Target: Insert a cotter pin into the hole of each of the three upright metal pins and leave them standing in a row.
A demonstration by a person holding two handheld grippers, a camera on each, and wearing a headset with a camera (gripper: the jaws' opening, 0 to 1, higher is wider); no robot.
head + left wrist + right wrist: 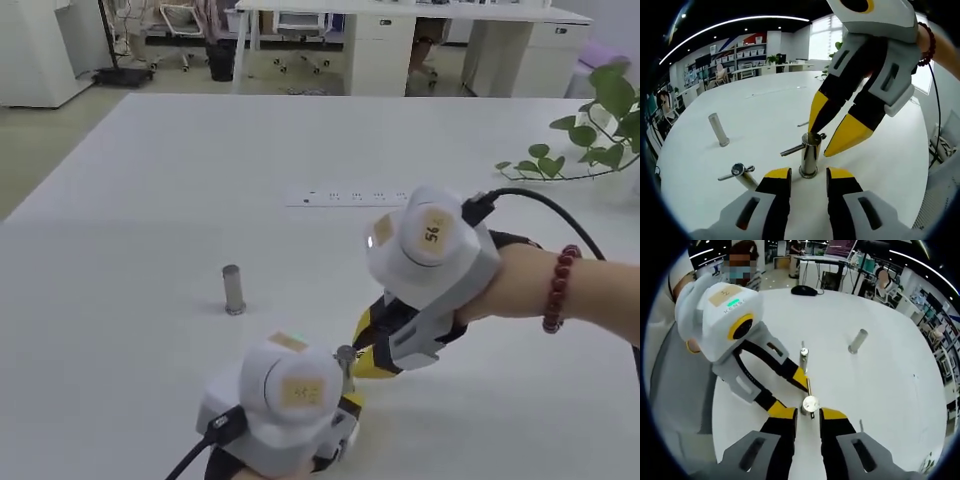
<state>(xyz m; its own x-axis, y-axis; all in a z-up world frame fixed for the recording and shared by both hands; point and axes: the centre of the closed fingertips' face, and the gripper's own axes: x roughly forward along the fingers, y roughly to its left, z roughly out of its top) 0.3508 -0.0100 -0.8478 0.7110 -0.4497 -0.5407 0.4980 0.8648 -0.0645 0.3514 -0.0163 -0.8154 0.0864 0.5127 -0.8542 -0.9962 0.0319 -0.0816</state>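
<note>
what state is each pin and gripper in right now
middle pin: upright, cotter pin through it
near pin: upright, also fitted
far pin: upright, nothing fitted
loose cotter pin: lying flat
left gripper: flanks middle pin's base, grip unclear
right gripper: open at middle pin's top

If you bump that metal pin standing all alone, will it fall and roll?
The lone pin is tall and thin on a small base, so a nudge near the top would probably tip it. Being round, it may then roll on the smooth table. Shiny metal suggests it's stiff and heavy for its size.
</note>
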